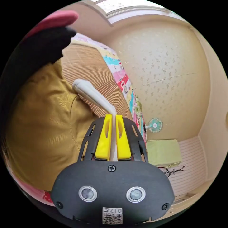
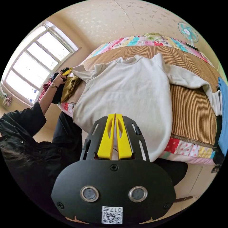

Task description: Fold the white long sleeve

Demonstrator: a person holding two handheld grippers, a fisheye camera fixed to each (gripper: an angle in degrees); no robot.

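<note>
The white long sleeve [image 2: 128, 95] lies spread on the ribbed bamboo mat [image 2: 192, 114] that covers the bed, front up, collar toward the far wall, hem hanging over the near edge of the patchwork quilt [image 2: 187, 147]. One sleeve trails across the mat toward the blue garment [image 2: 223, 114] at the bed's edge; the other sleeve is drawn out toward the window side.

Left gripper [image 1: 113, 117]: yellow jaws pressed together on the white cuff [image 1: 95, 95], which runs taut from the jaw tips back over the mat. In the right gripper view I see this same gripper at the far sleeve end, held by a hand [image 2: 58, 79], next to a mustard garment [image 2: 71, 86].

Right gripper [image 2: 115, 116]: jaws together, hovering over the lower body of the shirt. A sliver of pale cloth shows between the jaw bases, but I cannot tell whether it is pinched or merely behind them.

Handling judgement: thick, soft fleece-like knit, light, limp, no stiffness of its own. It should drape and sag between holds, and drag rather than slide on the ribbed mat. Not fragile. The cuff is a good grip point, being doubled and firm. For the body, I would take the hem corner or the shoulder seam, not the flat middle.

Risk: overhanging hem may pull the shirt off the bed.
</note>
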